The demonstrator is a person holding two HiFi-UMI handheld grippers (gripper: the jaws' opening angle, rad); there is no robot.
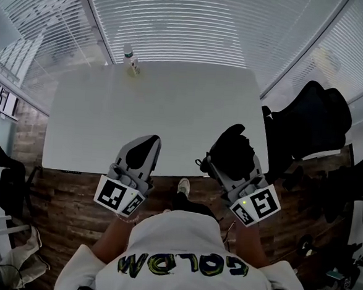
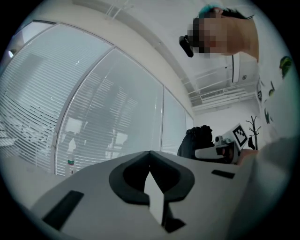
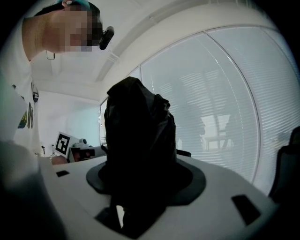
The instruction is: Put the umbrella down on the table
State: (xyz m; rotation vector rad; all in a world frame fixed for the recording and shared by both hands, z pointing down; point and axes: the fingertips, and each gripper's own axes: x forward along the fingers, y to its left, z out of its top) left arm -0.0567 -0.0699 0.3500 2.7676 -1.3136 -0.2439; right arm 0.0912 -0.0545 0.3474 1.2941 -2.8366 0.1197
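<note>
**Umbrella clamped in right gripper at the table's near edge**

The right gripper is clenched on the folded black umbrella. In the right gripper view the dark, crumpled bundle fills the space between the jaws and rises well past them, in front of the window blinds. From the head view the umbrella sits over the near right part of the white table, close to its front edge. Whether it touches the tabletop cannot be told from any view.

The left gripper is closed on nothing: in its own view the two jaw tips meet with only air around them. It reaches over the table's near edge, beside the right gripper and apart from it.

A small bottle stands at the far edge of the table, against the blinds. A black office chair stands off the table's right side, on the wooden floor.
</note>
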